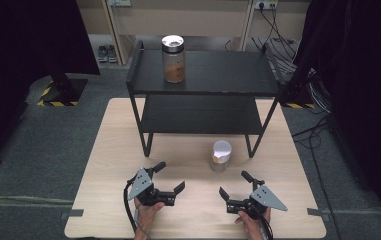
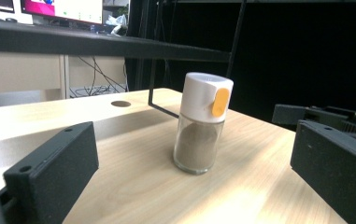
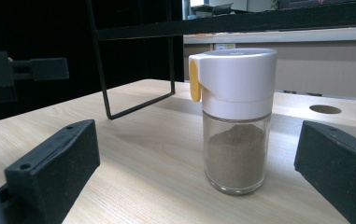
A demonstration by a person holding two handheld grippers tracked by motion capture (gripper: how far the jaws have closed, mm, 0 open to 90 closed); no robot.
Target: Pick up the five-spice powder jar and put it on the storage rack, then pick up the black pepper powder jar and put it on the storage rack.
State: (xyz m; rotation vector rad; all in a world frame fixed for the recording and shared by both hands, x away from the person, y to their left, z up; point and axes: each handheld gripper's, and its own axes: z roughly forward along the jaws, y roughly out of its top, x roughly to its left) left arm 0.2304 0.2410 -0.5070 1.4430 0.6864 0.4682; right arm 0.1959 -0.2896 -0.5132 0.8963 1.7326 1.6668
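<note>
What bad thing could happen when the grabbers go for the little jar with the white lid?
The small glass jar with a white cap and orange tab stands upright and tall for its base, so a sideways bump from the open right gripper or left gripper could tip it, perhaps spilling its brown powder. Smooth glass might slip between the fingers. The black metal shelf rack stands just behind it, so a lifted jar could knock the rack's leg.

High view overhead facing forward, both tool views low, close, sharing the shaker (image 2: 202, 122).
</note>
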